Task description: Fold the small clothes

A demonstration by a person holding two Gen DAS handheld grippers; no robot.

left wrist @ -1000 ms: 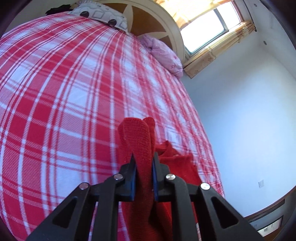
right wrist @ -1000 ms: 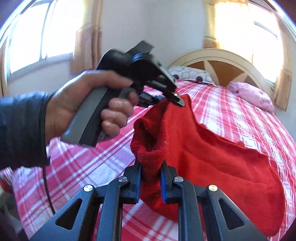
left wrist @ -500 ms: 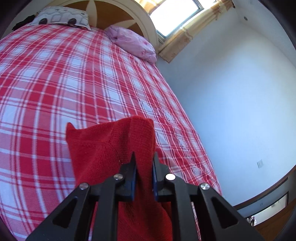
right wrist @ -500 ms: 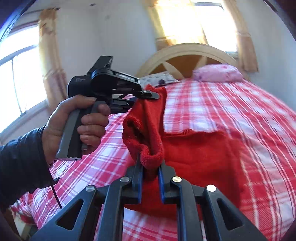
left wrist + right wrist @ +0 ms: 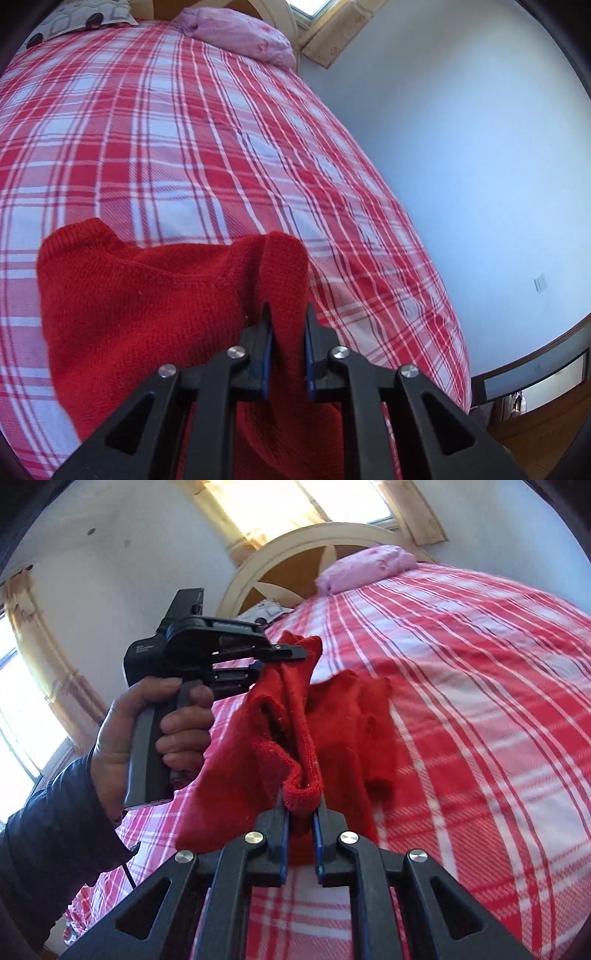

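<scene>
A red knitted garment (image 5: 147,314) hangs over the red-and-white plaid bed (image 5: 166,129). My left gripper (image 5: 287,314) is shut on a bunched edge of it. In the right wrist view the garment (image 5: 332,731) drapes down toward the bed (image 5: 480,664). My right gripper (image 5: 301,805) is shut on its ribbed hem. The left gripper (image 5: 295,651), held in a hand, pinches the garment's upper corner, up and to the left of my right gripper.
A pink pillow (image 5: 251,40) and a patterned pillow (image 5: 77,18) lie at the cream headboard (image 5: 295,554). A white wall (image 5: 461,166) runs along the bed's right side. Windows with curtains (image 5: 266,506) stand behind the headboard.
Both grippers have swung over the bed while still holding the garment. In the left view the garment has spread out and dropped lower. In the right view it hangs more bunched.
</scene>
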